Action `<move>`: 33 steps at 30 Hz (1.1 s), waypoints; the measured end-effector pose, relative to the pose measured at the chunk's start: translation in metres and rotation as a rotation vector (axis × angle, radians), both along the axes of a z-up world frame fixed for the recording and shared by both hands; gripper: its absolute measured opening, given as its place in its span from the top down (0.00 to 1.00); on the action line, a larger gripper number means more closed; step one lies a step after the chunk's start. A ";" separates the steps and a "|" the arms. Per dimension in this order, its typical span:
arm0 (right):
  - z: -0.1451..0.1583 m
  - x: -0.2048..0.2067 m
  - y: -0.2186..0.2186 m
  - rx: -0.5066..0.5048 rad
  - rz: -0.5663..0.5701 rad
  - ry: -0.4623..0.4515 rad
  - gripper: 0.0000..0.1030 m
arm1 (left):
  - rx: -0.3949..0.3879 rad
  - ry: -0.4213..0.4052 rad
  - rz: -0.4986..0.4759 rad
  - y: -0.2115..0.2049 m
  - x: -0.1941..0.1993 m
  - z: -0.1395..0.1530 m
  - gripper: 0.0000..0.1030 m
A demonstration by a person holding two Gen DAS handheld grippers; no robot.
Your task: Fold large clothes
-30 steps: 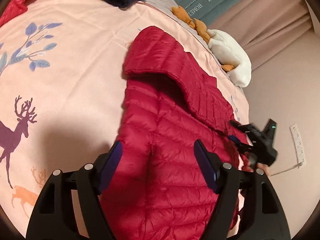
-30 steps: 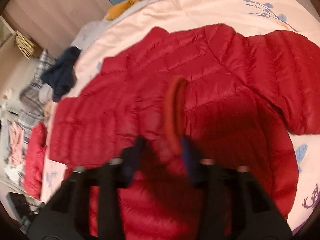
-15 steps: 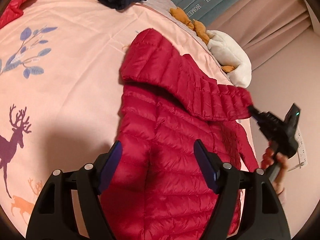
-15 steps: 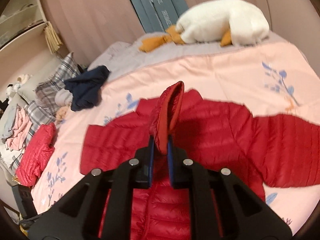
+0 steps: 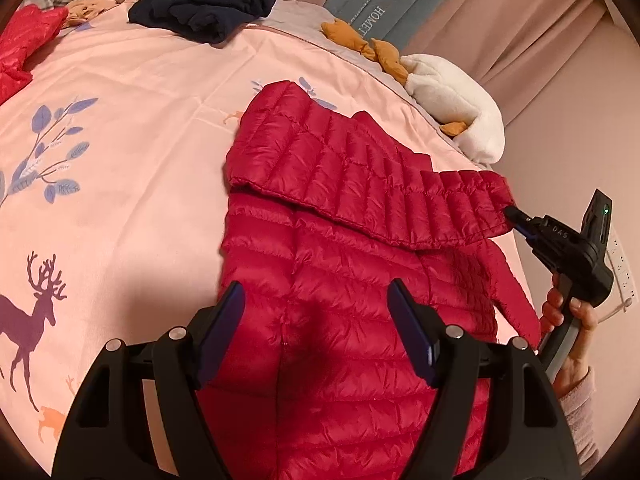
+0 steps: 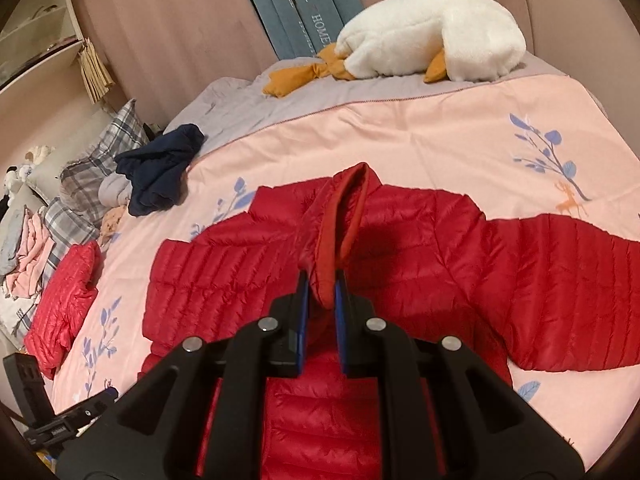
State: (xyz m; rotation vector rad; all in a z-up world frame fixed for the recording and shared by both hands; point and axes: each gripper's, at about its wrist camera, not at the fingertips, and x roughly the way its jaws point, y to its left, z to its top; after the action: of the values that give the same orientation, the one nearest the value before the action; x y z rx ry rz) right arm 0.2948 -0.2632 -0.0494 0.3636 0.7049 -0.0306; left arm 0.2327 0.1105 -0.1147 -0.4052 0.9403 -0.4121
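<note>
Right wrist view: right gripper (image 6: 320,292), jaws nearly closed on the cuff (image 6: 322,280) of a sleeve (image 6: 340,208) of the red puffer jacket (image 6: 440,256), sleeve lifted and drawn across the body toward the camera. Beyond the jaws, jacket body spread flat on the pink duvet (image 6: 420,136), opposite sleeve extended to frame right. Farther out: navy garment (image 6: 156,168), second red garment (image 6: 60,304), white plush goose (image 6: 432,36) at the bed's far edge.

Left wrist view: left gripper (image 5: 316,316), jaws wide apart and empty, poised just above the jacket (image 5: 340,280) near the central seam. Long axis of the body running straight away from these jaws; lifted sleeve (image 5: 368,184) lying crosswise, stretched taut to the right gripper (image 5: 516,216) at frame right.

Deciding relation, as judged: cuff pulled across the body's axis, right hand the only one engaged, left nearer the torso and free to pin or take the hem.

Shown only in the left view: full sleeve span, holding hand (image 5: 568,312). Shown only in the right view: grip on the cuff, opposite sleeve.
</note>
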 end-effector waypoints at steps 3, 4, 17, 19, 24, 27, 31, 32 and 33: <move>-0.006 0.000 -0.002 -0.003 -0.002 0.012 0.89 | 0.018 -0.011 -0.002 -0.002 0.001 0.003 0.28; -0.008 0.000 -0.003 0.000 -0.004 0.017 0.89 | 0.028 -0.017 -0.002 -0.003 0.001 0.004 0.28; -0.048 -0.004 -0.028 0.017 -0.052 0.112 0.88 | 0.173 -0.064 -0.030 -0.029 0.012 0.007 0.28; -0.053 -0.005 -0.031 0.019 -0.055 0.124 0.88 | 0.187 -0.071 -0.031 -0.031 0.014 0.007 0.28; -0.060 -0.006 -0.033 0.021 -0.053 0.147 0.88 | 0.267 -0.113 -0.036 -0.042 0.023 0.013 0.28; -0.064 -0.007 -0.034 0.024 -0.053 0.156 0.88 | 0.307 -0.140 -0.043 -0.050 0.028 0.017 0.28; -0.069 -0.009 -0.035 0.029 -0.055 0.165 0.88 | 0.364 -0.187 -0.047 -0.065 0.036 0.019 0.28; -0.070 -0.009 -0.036 0.030 -0.054 0.167 0.88 | 0.382 -0.203 -0.045 -0.069 0.039 0.019 0.28; -0.070 -0.009 -0.037 0.030 -0.053 0.168 0.88 | 0.403 -0.220 -0.037 -0.072 0.041 0.019 0.28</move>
State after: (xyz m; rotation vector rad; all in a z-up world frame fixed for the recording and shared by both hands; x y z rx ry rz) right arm 0.2854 -0.3002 -0.1197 0.4113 0.8628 -0.1016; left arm 0.2742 0.0381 -0.0959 0.0252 0.7924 -0.2846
